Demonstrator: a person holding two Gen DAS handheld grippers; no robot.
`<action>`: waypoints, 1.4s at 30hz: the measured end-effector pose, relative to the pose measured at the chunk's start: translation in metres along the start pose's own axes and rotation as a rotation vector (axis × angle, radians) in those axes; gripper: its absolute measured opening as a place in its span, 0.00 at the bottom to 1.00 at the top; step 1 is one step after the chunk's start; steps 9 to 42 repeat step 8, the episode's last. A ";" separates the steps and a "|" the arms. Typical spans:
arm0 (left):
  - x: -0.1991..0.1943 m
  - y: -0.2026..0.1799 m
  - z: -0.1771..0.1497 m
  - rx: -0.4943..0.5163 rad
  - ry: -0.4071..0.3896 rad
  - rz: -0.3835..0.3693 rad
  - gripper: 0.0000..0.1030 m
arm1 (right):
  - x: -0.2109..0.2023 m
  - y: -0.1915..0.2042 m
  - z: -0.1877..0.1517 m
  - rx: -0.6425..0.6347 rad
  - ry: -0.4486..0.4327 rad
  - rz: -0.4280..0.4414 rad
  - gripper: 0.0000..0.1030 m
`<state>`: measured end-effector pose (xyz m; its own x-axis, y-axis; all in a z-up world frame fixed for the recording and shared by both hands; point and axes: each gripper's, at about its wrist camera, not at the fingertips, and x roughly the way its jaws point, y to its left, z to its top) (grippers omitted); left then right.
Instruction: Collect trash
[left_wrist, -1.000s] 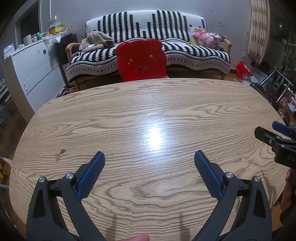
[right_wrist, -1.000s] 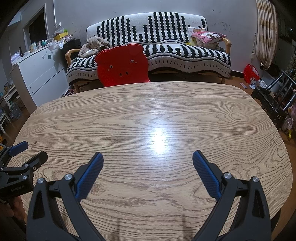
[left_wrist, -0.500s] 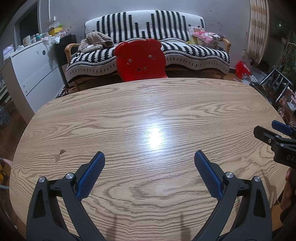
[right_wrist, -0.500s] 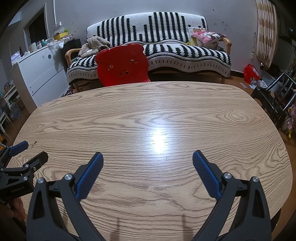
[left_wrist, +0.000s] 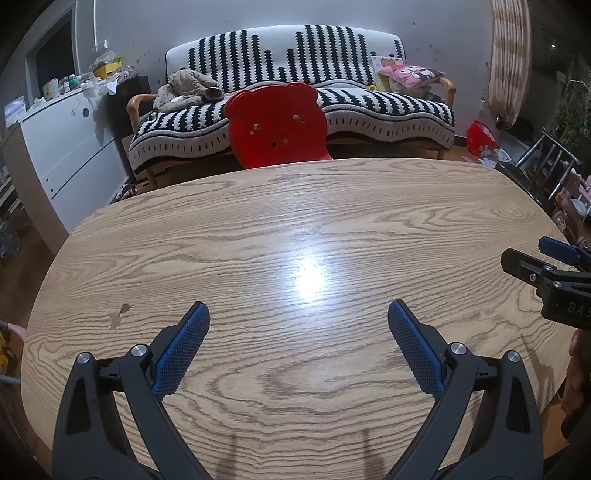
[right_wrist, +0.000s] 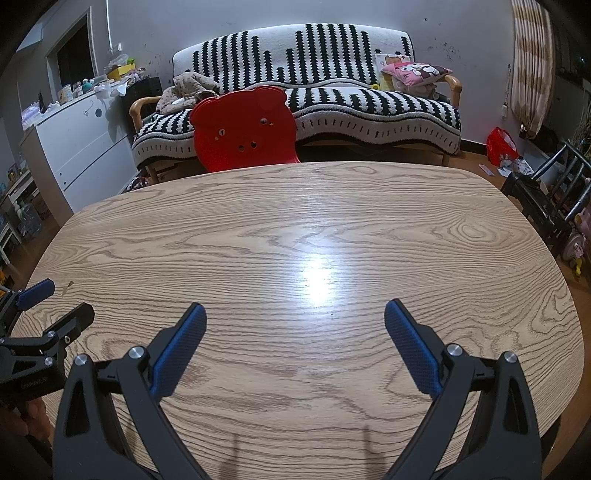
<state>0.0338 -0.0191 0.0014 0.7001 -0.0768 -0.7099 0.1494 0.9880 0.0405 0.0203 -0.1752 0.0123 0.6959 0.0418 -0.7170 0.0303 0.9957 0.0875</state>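
1. Left gripper (left_wrist: 298, 314) fingers (left_wrist: 183, 349) were spread wide with nothing between them, hovering over the near part of the wooden counter (left_wrist: 332, 229).
2. Right gripper (right_wrist: 295, 314) fingers (right_wrist: 412, 347) were likewise wide apart and held nothing, over the same counter.
3. The two grippers sat side by side: the right one showed at the right edge of the left wrist view, the left one at the left edge of the right wrist view.
4. No trash was identifiable on the counter; only a small dark chip mark (left_wrist: 120, 315) near the left edge.
5. A red bag (right_wrist: 500, 146) and scattered papers (right_wrist: 515, 168) lay on the floor at far right, well apart from both grippers; can't tell whether they were trash.
6. A red bear-shaped chair back (left_wrist: 277, 123) stood at the counter's far edge, with a black-and-white striped sofa (left_wrist: 295, 88) behind it.
7. A white cabinet (right_wrist: 79, 155) stood at far left.
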 end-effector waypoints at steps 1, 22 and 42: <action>0.000 0.001 0.000 -0.006 0.005 0.001 0.92 | 0.000 0.000 0.000 0.000 0.000 0.000 0.91; 0.003 0.002 0.001 -0.010 0.016 -0.004 0.91 | 0.000 0.000 0.000 0.000 0.000 0.000 0.91; 0.003 0.002 0.001 -0.010 0.016 -0.004 0.91 | 0.000 0.000 0.000 0.000 0.000 0.000 0.91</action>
